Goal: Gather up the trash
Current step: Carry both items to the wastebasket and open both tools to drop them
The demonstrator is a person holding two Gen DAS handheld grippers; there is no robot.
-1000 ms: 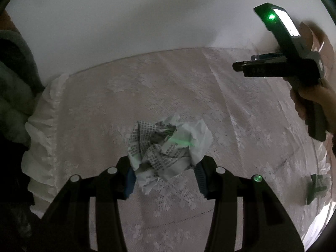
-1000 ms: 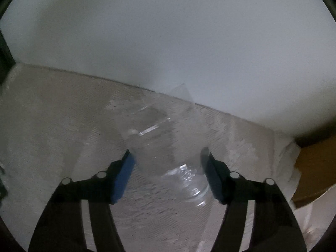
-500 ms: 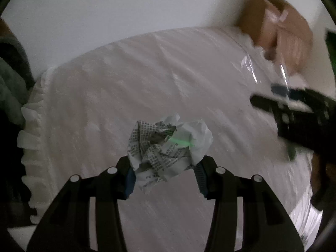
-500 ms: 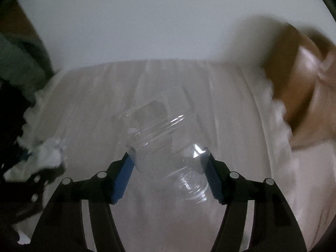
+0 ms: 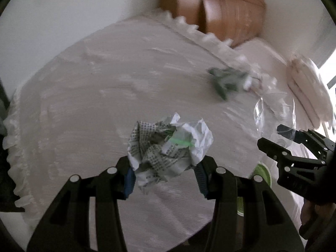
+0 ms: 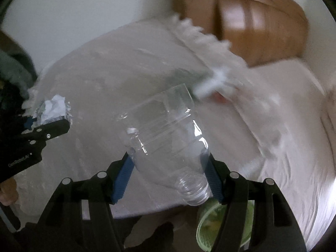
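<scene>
Carrying both loads across, we have swung the two tools from the far side of the white lace-covered counter toward its near edge, where a green round bin now shows below the rim; a second ago only cloth and wall lay ahead. That puts both pieces of trash close to where we judge they belong.

Our left tool is pinched narrow on the crumpled ball of printed white paper, blue pads pressing both flanks. Our right tool stands about half spread, clamped on the clear plastic bottle at its shoulder, neck toward us, just above the bin.

Beyond the counter, a crumpled green wrapper lies near its frilled edge, uncollected, with a brown cardboard box behind.
</scene>
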